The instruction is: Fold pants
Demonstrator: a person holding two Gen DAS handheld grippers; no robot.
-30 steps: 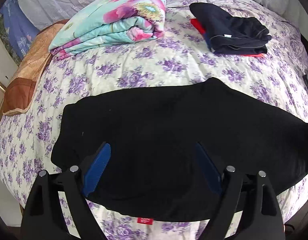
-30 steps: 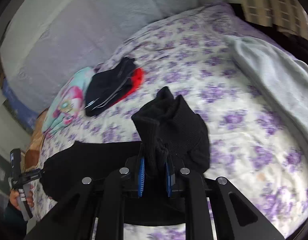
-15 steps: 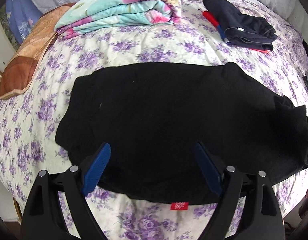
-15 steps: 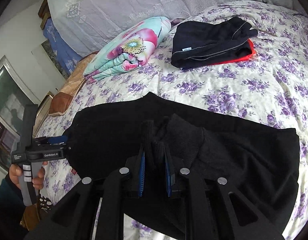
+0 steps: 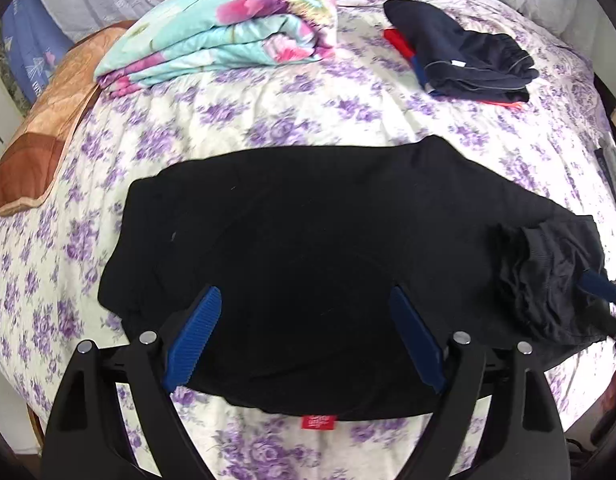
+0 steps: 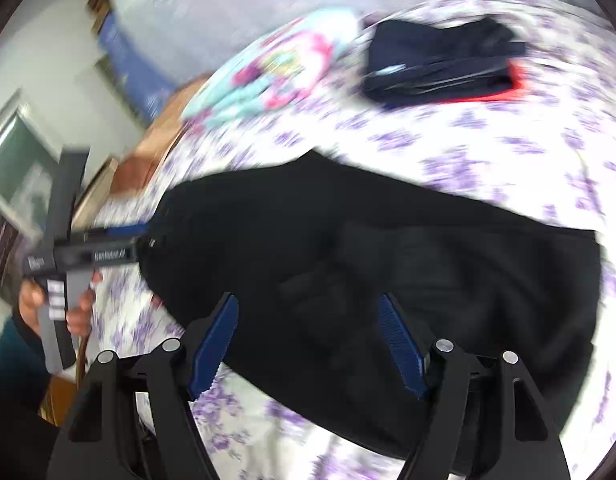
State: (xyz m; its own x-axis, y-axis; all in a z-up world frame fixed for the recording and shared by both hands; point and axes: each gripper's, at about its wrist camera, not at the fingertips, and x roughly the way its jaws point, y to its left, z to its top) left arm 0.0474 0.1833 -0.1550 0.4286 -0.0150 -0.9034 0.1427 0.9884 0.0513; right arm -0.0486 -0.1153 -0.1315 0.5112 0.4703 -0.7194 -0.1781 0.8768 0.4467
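Black knit, the pants (image 5: pixel 308 264), spread flat on the bed (image 5: pixel 292 112) with the long axis running left to right across the near edge. Waist end to the left, by the red tag (image 5: pixel 317 422) side; bunched cuffs (image 5: pixel 547 280) at the right end, lying loose on top of the cloth. Right tool (image 6: pixel 308 340) just over those cuffs, jaws having just been opening, now apart, cloth lying below and between the blue pads but not pinched. Left tool (image 5: pixel 304 340) over the near hem toward the waist end, jaws wide apart, nothing clamped, hovering close above the fabric. Seen from the right wrist, left tool at the far left end of the pants, gripped by a hand (image 6: pixel 56 304). So: right tool nearer the cuffs, left tool nearer the waist; probably a lengthwise fold next, one end carried over the other along that axis. Soft, rumpled sheet with purple flowers underneath, likely to drag and crease under the cloth. Farther back, well apart from the pants, a folded quilt (image 5: pixel 228 32) and a stack of dark folded clothes (image 5: pixel 463 60). Right view blurred.
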